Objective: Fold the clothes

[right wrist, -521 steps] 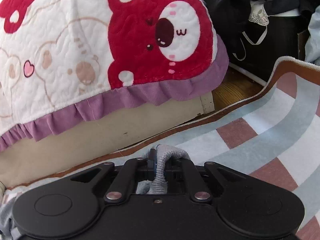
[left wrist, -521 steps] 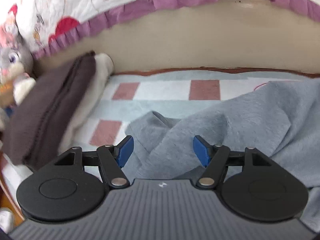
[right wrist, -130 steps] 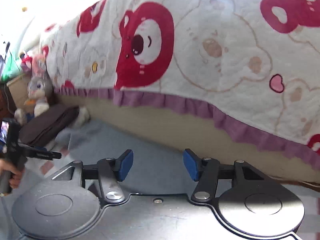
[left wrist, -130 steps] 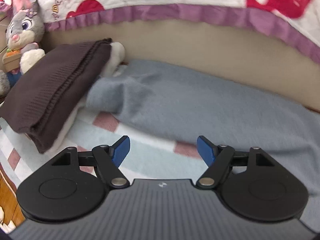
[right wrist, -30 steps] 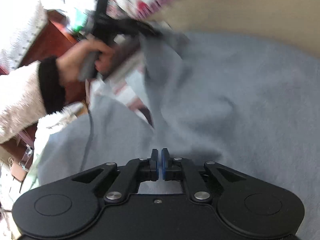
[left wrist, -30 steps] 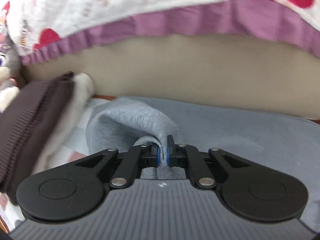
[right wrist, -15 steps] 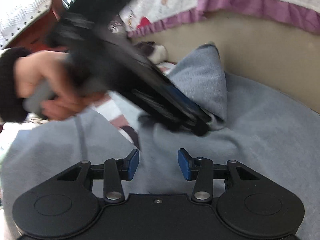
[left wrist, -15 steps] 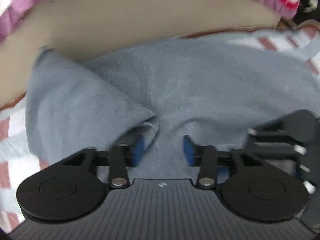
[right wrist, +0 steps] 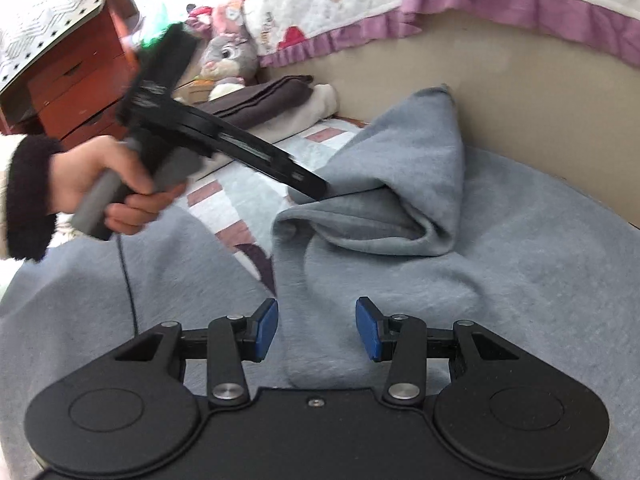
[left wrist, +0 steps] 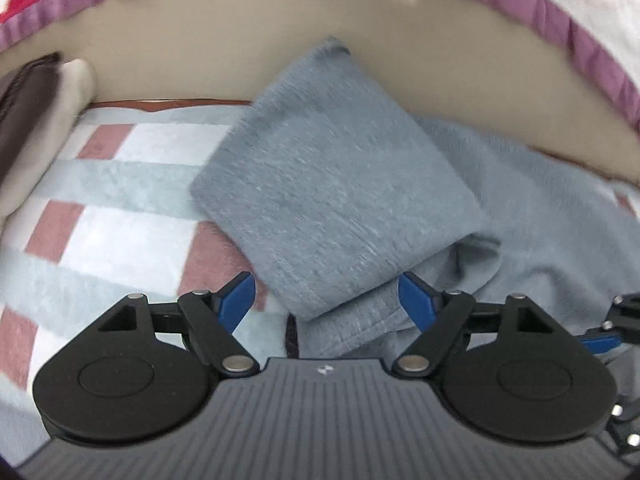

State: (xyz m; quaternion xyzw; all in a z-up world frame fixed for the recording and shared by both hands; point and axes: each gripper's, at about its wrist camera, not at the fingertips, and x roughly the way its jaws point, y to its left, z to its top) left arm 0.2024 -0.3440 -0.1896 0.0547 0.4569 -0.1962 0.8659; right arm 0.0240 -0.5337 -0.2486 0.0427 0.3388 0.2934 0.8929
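Observation:
A grey fleece garment lies spread on the striped rug in front of the bed. One sleeve flap is folded over onto its body and lies loose. My left gripper is open just short of the flap's near edge, with nothing between its blue pads. In the right wrist view a hand holds that left gripper, its tips at the fold. My right gripper is open over the garment's body, holding nothing.
A folded brown garment on a cream one sits at the rug's far left, beside a plush bunny and a red-brown drawer unit. The beige bed side with a purple-frilled quilt bounds the far edge.
One second ago both grippers were shut on grey fabric. Both have since opened and let go. The sleeve now lies folded over the body, and the left gripper has drawn back from it.

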